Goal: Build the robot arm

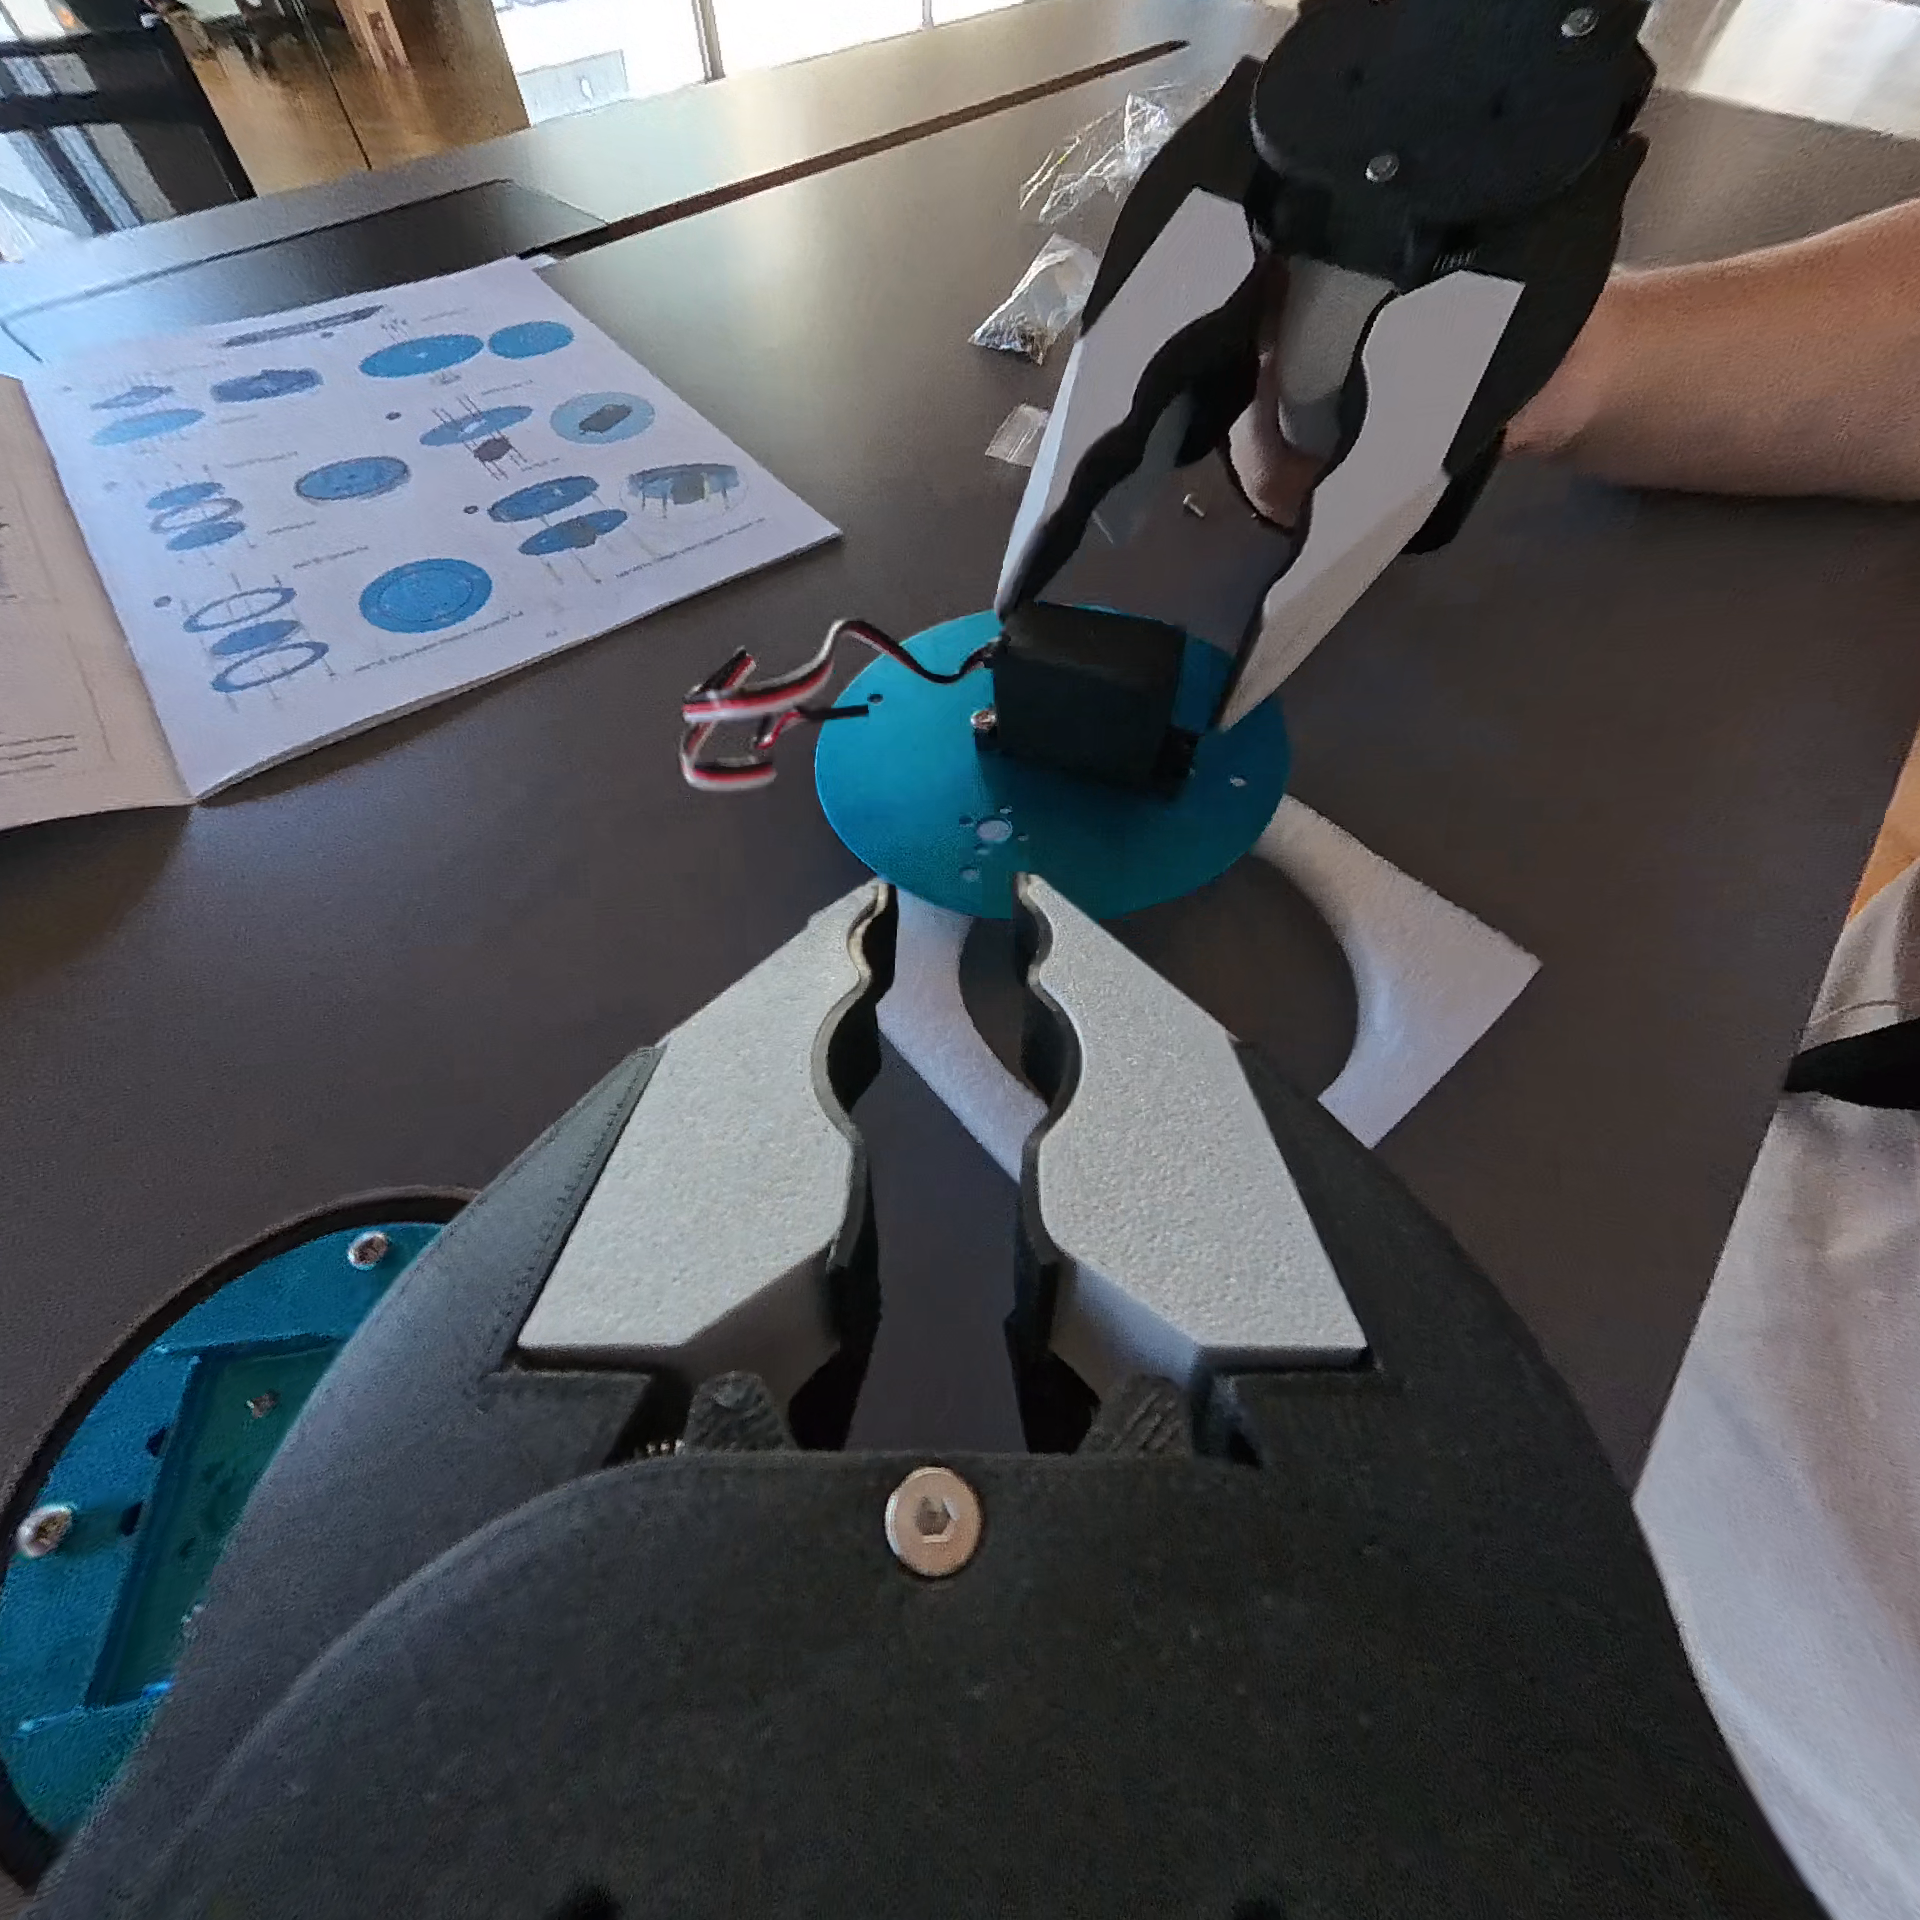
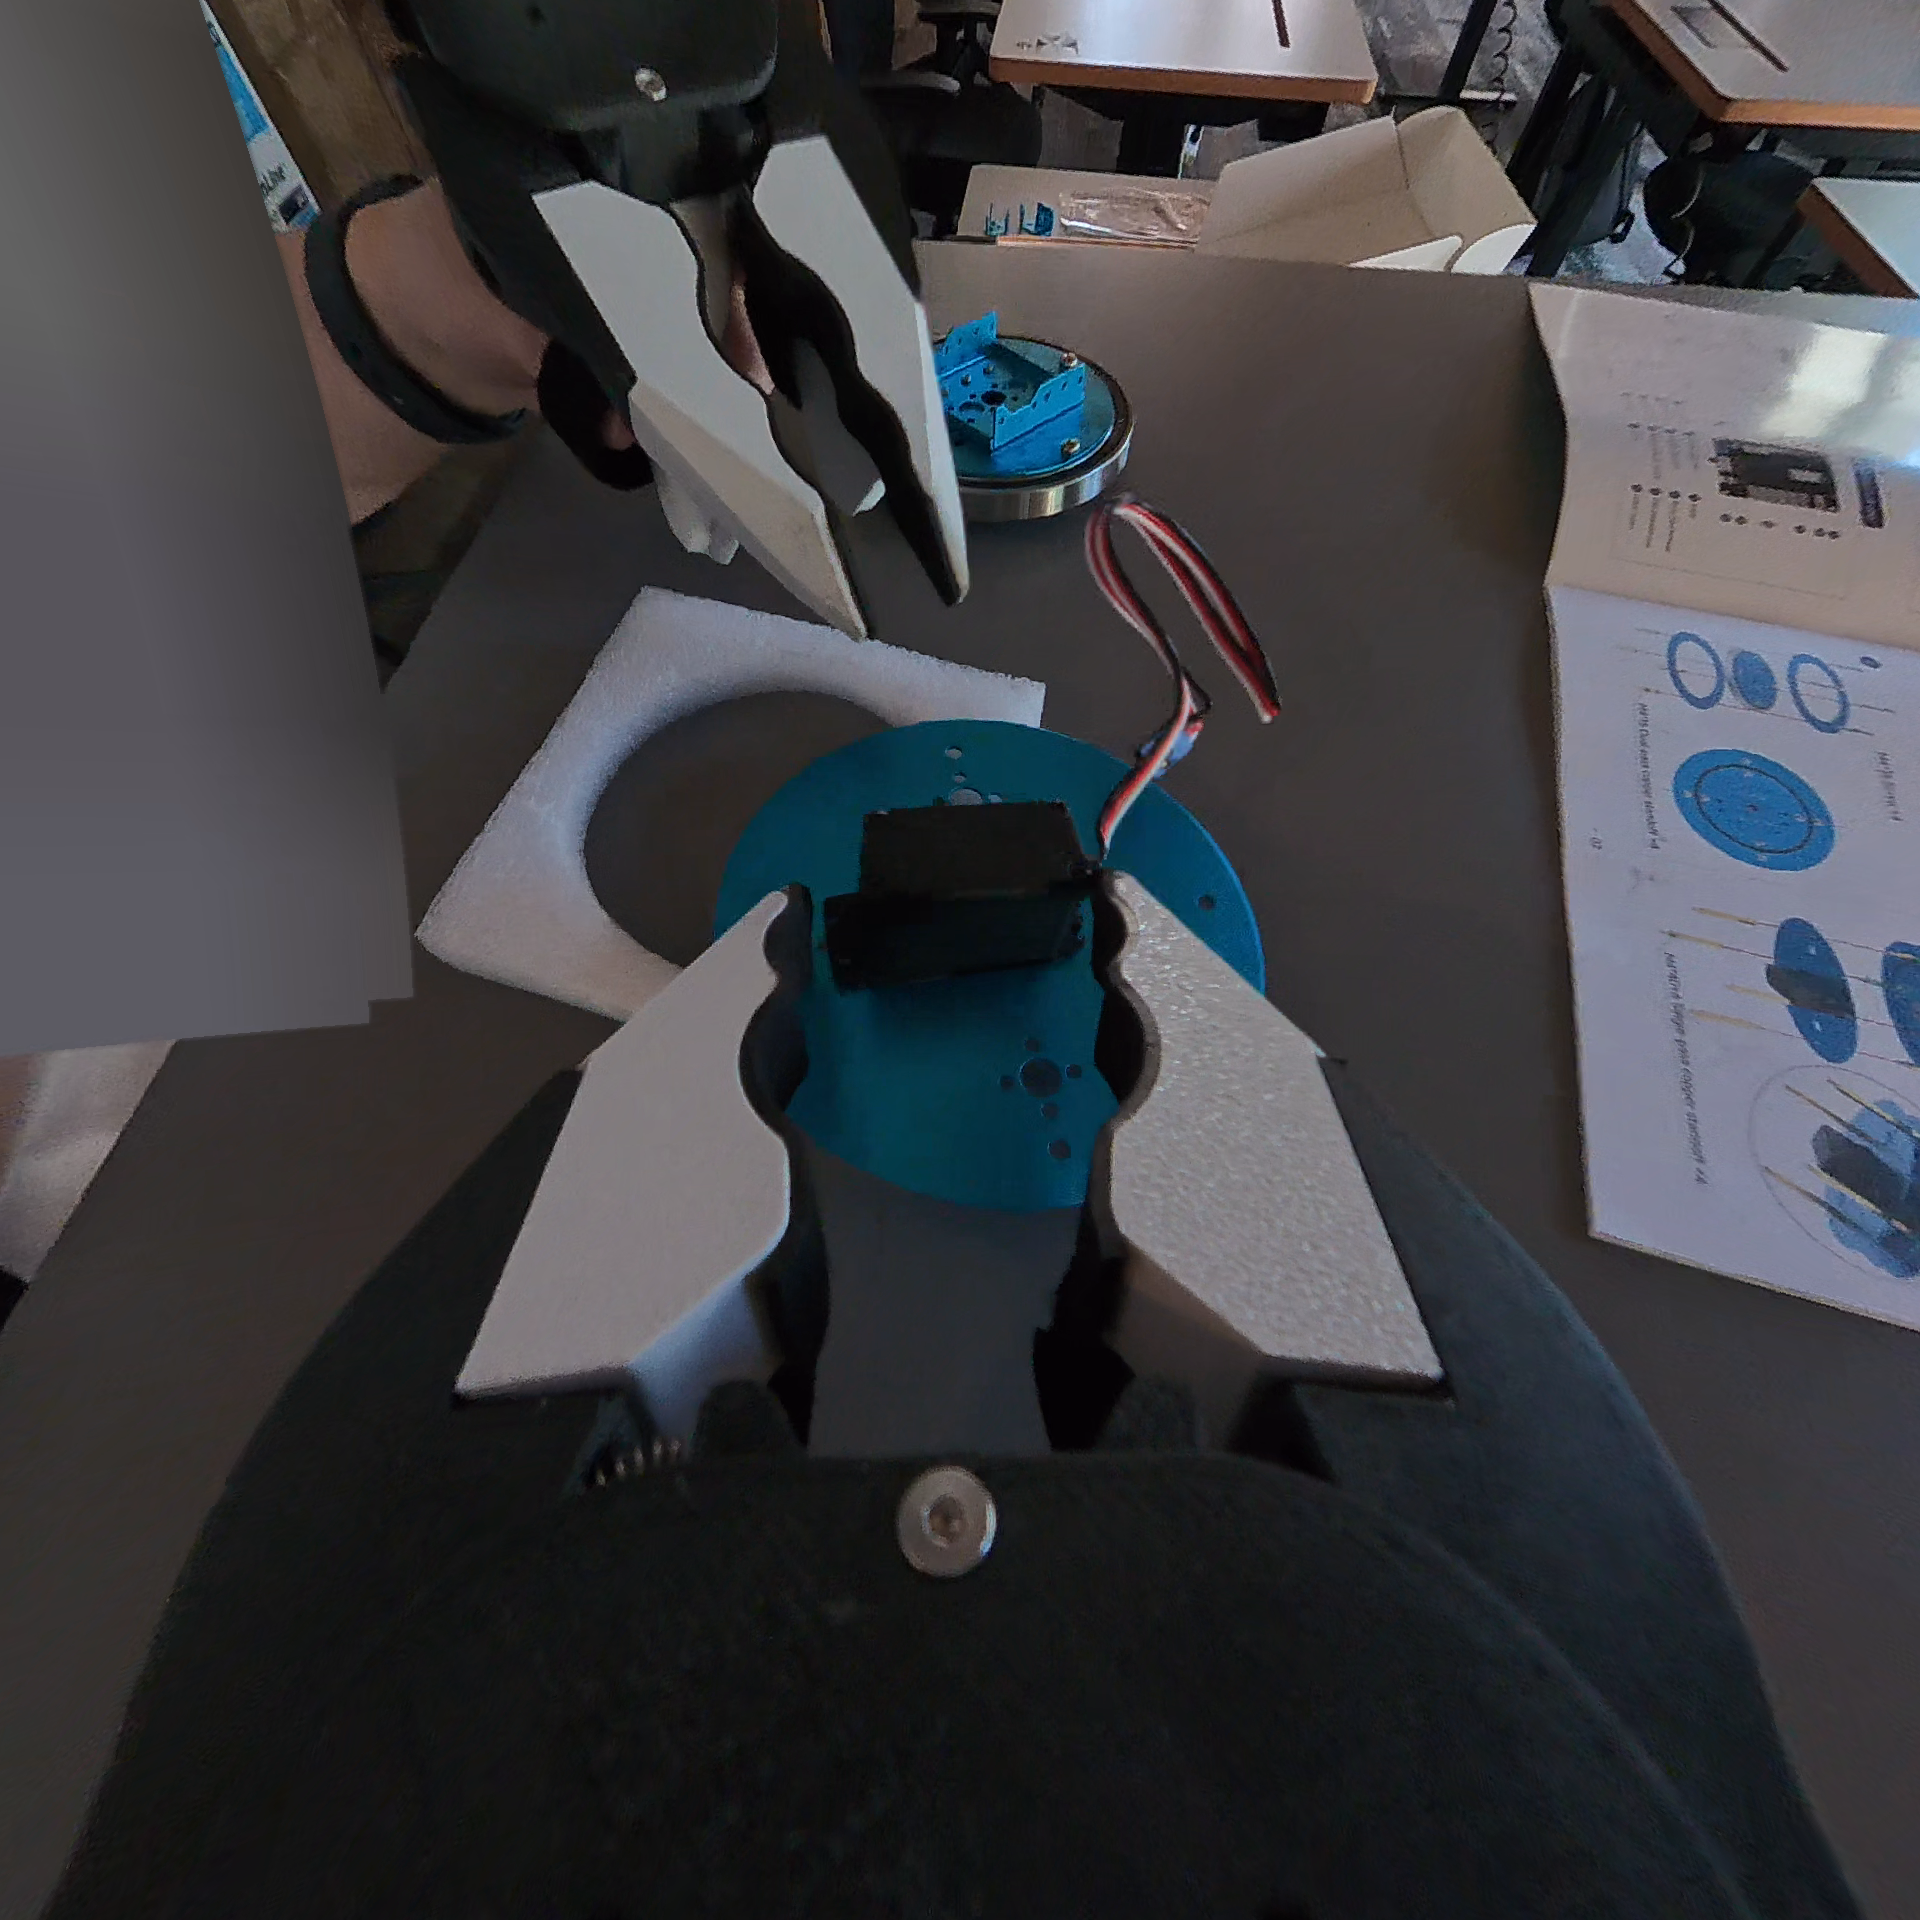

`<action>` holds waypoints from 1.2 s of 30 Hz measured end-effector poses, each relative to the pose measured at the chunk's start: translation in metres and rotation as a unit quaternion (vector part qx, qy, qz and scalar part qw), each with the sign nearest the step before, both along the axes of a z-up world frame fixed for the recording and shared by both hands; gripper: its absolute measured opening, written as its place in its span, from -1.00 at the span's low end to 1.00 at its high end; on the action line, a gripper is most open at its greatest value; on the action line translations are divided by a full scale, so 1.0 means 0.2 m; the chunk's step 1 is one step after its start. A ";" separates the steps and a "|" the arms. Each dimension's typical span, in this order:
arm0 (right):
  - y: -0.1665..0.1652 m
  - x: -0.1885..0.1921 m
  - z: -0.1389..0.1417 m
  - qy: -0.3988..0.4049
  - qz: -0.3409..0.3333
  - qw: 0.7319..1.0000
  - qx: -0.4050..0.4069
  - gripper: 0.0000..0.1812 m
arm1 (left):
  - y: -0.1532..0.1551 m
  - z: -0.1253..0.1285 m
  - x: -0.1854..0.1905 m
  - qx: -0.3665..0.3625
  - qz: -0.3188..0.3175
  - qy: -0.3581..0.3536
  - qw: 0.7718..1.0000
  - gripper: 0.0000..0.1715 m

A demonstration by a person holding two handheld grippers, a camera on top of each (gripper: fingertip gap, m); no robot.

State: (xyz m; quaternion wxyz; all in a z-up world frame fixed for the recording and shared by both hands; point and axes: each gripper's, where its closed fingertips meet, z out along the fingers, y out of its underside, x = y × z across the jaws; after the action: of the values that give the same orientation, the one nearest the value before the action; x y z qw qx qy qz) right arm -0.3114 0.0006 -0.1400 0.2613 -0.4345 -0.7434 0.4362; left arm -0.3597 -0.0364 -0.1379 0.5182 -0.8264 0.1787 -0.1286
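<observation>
A black servo (image 1: 1086, 696) with a red, white and black wire (image 1: 748, 707) stands on a round blue plate (image 1: 935, 810) on the dark table. My right gripper (image 1: 1117, 665) comes down from above, its jaws against both sides of the servo (image 2: 966, 904). The plate also shows in the right wrist view (image 2: 935, 1122). My left gripper (image 1: 954, 888) is slightly open and empty. Its tips are by the plate's near edge, over a white foam frame (image 1: 1392, 966). In the right wrist view the left gripper (image 2: 909, 613) hovers above the foam's far edge (image 2: 540, 831).
An open instruction booklet (image 1: 416, 499) lies at the left, also seen in the right wrist view (image 2: 1745, 831). A round metal base with a blue bracket (image 2: 1023, 416) sits beyond the foam. Small plastic bags (image 1: 1039, 301), a loose screw (image 1: 1193, 506) and a cardboard box (image 2: 1351, 197) are farther off. There is about 7 cm between the tips of the two grippers. From either gripper's tips it is about 5 cm to the round blue plate (image 1: 935, 810).
</observation>
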 end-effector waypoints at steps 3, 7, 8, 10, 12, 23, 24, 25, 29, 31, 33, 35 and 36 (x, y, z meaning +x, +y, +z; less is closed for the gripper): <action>0.03 0.04 0.04 -0.006 0.009 1.000 0.004 -0.37 | -0.05 -0.02 0.00 -0.031 0.003 -0.040 0.999 -0.71; 0.07 0.10 0.04 -0.022 0.020 0.999 -0.018 -0.37 | -0.11 0.00 -0.01 -0.010 0.015 -0.046 0.999 -0.70; 0.08 0.11 0.04 -0.027 0.020 0.999 -0.023 -0.37 | -0.13 0.02 -0.01 0.001 0.017 -0.048 0.999 -0.71; 0.08 0.14 0.02 -0.037 0.034 0.998 -0.029 -0.36 | -0.16 0.04 -0.01 0.010 0.022 -0.049 0.999 -0.73; 0.08 0.17 -0.01 -0.045 0.049 0.998 -0.015 -0.32 | -0.21 0.04 -0.01 -0.001 0.027 -0.046 0.999 -0.70; 0.11 0.15 -0.09 0.078 0.045 0.955 0.281 -0.61 | -0.31 -0.01 0.08 -0.026 0.045 -0.061 0.997 -0.71; 0.11 0.15 -0.10 0.089 0.045 0.948 0.301 -0.69 | -0.31 -0.01 0.09 -0.027 0.044 -0.060 0.997 -0.71; 0.11 0.15 -0.11 0.094 0.046 0.941 0.323 -0.79 | -0.30 -0.01 0.10 -0.029 0.043 -0.056 0.997 -0.71; 0.11 0.14 -0.13 0.108 0.046 0.917 0.381 -0.92 | -0.27 -0.02 0.14 -0.032 0.039 -0.027 0.998 -0.71; 0.11 0.13 -0.10 0.120 0.032 0.913 0.389 -0.94 | -0.24 -0.04 0.17 -0.034 0.039 -0.021 0.998 -0.71; 0.11 0.11 -0.03 0.144 0.012 0.907 0.397 -0.97 | -0.23 -0.06 0.22 -0.039 0.032 -0.021 0.998 -0.71; 0.11 0.10 0.00 0.147 0.001 0.909 0.390 -0.98 | -0.22 -0.07 0.25 -0.041 0.032 -0.008 0.999 -0.71; 0.12 0.10 0.01 0.148 -0.005 0.909 0.390 -0.98 | -0.22 -0.08 0.26 -0.042 0.036 0.004 0.998 -0.71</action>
State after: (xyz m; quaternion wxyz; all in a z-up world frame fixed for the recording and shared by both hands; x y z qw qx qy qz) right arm -0.2921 0.0239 -0.1384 0.5192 -0.2322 -0.8048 0.1700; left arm -0.3078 -0.0800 -0.1541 0.4866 -0.8539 0.1453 -0.1144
